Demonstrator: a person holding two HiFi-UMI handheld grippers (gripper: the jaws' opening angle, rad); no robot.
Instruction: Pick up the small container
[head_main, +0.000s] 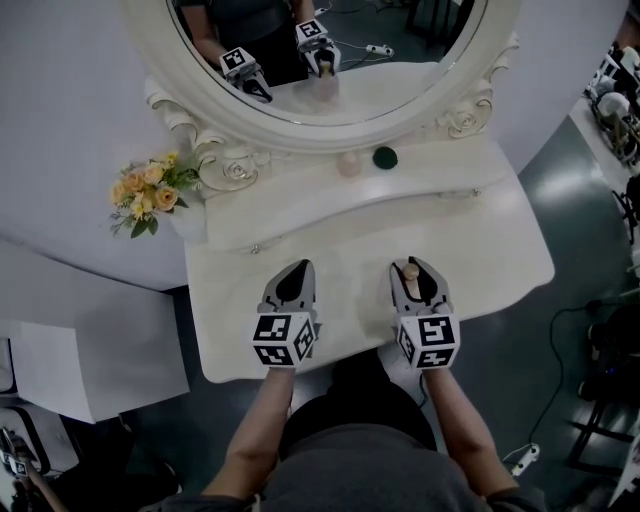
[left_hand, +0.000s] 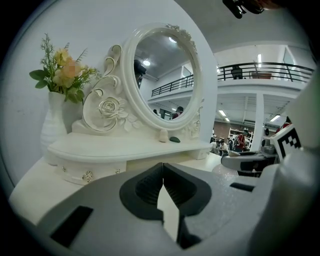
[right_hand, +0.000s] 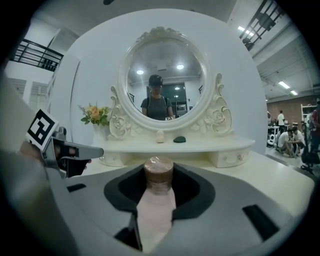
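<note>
The small container (right_hand: 158, 186), a pale pink bottle with a brown cap, lies between the jaws of my right gripper (right_hand: 159, 172), cap pointing forward. The jaws are shut on its body. In the head view the right gripper (head_main: 413, 268) hangs over the front right of the white dressing table (head_main: 480, 250), with the container's (head_main: 409, 271) cap showing at its tips. My left gripper (head_main: 297, 268) hovers beside it over the table's front left. Its jaws are shut with nothing between them in the left gripper view (left_hand: 163, 172).
On the raised shelf under the oval mirror (head_main: 330, 60) stand a small pale jar (head_main: 348, 164) and a dark green round thing (head_main: 385, 157). A white vase of yellow flowers (head_main: 158, 192) stands at the table's left end. The table's front edge is close to my body.
</note>
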